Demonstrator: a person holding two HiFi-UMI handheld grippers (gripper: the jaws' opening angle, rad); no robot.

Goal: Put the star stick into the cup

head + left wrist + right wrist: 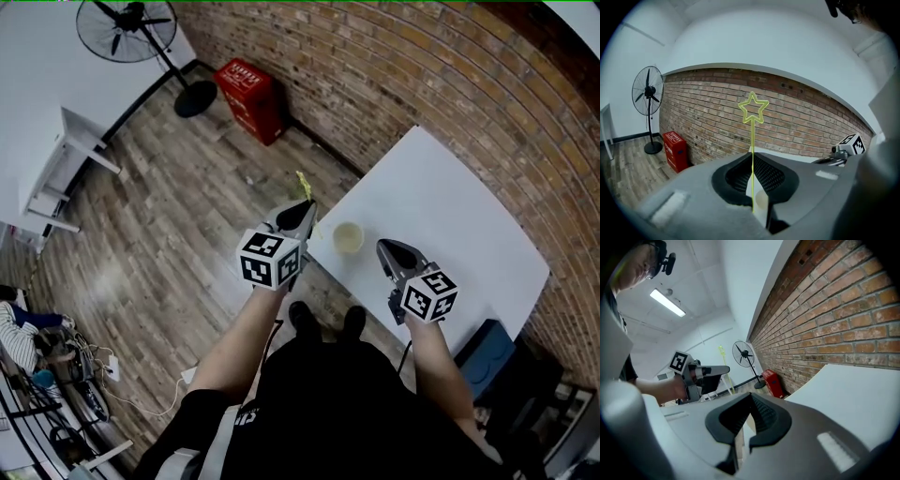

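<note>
**Star stick pinched in the left tool, not yet over the cup**

The white desk carries only the cup, which stands upright close to the desk's near-left edge with its mouth open and nothing in it. The step in hand looks like the carry: the stick is already lifted and the insertion is not yet begun.

The left tool hovers just to the cup's left, out past the desk edge and over the wooden floor. Its own view shows the jaws pressed onto the star stick, which is clamped low on its shaft. The right tool hovers just to the cup's right, above the desk. Its jaws are pressed together at the tips with nothing between them, so it seems to be standing by.

The stick is a thin yellow-green shaft with an outline star at one end. Its long axis runs up out of the left tool's jaws. The star end leads, pointing up and away from the person. In the right gripper view it stands close to upright above that tool's tips. The plain end sits down at the jaws, and how much of it juts below them I cannot tell.

The next move probably calls for a short shift of the left tool toward the cup until the stick's lower end is over the mouth. Then it lowers with the shaft kept near upright, and the jaws part only once the end is inside. The shaft is slim and the cup looks light, so a crooked entry could nudge or tip the cup.
</note>
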